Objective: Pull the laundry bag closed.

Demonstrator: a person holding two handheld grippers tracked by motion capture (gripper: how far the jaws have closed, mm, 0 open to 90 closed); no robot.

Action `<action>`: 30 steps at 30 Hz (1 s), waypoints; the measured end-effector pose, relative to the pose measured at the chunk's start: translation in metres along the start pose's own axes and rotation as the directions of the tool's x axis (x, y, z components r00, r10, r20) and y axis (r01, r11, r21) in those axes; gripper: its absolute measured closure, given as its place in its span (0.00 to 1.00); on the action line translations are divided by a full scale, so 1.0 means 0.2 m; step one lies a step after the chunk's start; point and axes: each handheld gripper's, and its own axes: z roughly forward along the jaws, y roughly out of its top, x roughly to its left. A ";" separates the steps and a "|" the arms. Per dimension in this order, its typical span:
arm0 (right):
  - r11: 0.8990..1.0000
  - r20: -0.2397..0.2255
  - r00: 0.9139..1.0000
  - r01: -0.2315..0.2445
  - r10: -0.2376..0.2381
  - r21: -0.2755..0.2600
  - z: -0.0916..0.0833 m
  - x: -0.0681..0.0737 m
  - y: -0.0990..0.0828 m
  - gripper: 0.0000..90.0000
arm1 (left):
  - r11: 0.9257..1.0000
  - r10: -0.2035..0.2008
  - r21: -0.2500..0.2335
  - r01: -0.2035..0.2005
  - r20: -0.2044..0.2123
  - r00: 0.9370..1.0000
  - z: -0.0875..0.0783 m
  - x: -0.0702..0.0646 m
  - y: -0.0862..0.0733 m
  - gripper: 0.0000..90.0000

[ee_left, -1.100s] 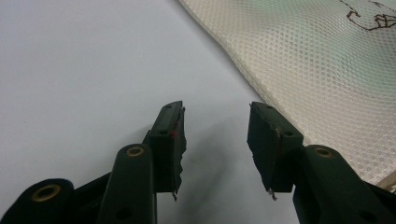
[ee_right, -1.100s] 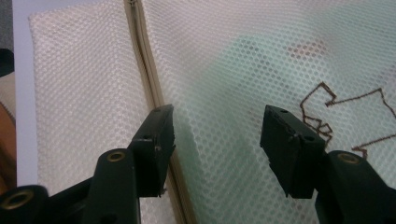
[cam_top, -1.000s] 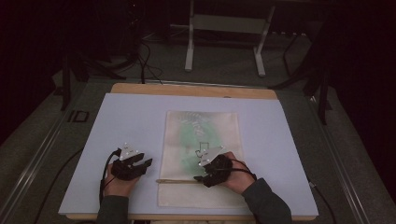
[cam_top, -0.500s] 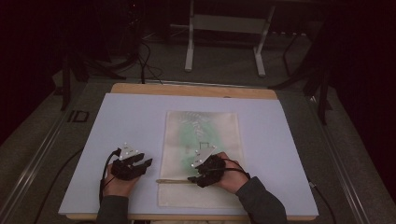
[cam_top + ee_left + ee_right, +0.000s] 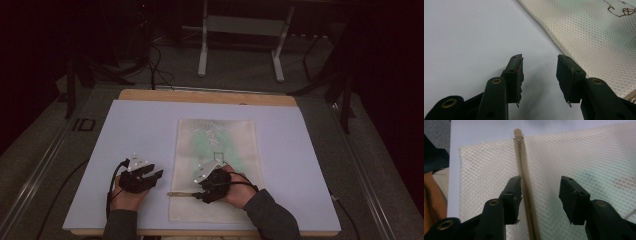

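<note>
stick: thin pale wooden stick (image 5: pixel 525 182), lying on the cream mesh laundry bag (image 5: pixel 579 155), centre frame, light, stiff, may roll
grip point: mid-shaft
right gripper (image 5: pixel 540 195): mine, jaws have just been closing, stick between, not yet pinched
left gripper (image 5: pixel 539 75): jaws wide, empty, over lavender table mat (image 5: pixel 461 37)

The high view looks forward and down from above the person's side of the bench (image 5: pixel 150 130), far enough off to take in the whole pale top, both forearms and the dark floor beyond. The left gripper view rides on the left gripper (image 5: pixel 539 72), low and very near the surface, facing along its two black jaws across the bench toward the edge of the mesh bag (image 5: pixel 599 32). The right gripper view rides on the right gripper (image 5: pixel 540 195), close above the same mesh bag (image 5: pixel 486 170), looking along a thin stick (image 5: pixel 524 170) lying on it. All three views share that bag; the stick (image 5: pixel 180 194) also appears from above.
</note>
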 end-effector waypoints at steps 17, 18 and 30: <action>0.999 -0.053 0.997 0.046 -0.047 -0.017 0.08 0.03 0.14 0.67 | 1.000 -0.001 -0.002 0.001 0.001 1.000 0.00 0.00 0.00 0.62; 0.999 -0.057 0.997 0.049 -0.049 -0.014 0.09 0.03 0.15 0.67 | 1.000 -0.001 -0.002 0.001 0.002 1.000 0.00 0.00 0.00 0.62; 0.998 -0.091 0.994 0.061 -0.064 -0.033 0.17 0.05 0.20 0.78 | 1.000 -0.002 -0.002 0.002 0.002 1.000 0.00 0.01 0.00 0.62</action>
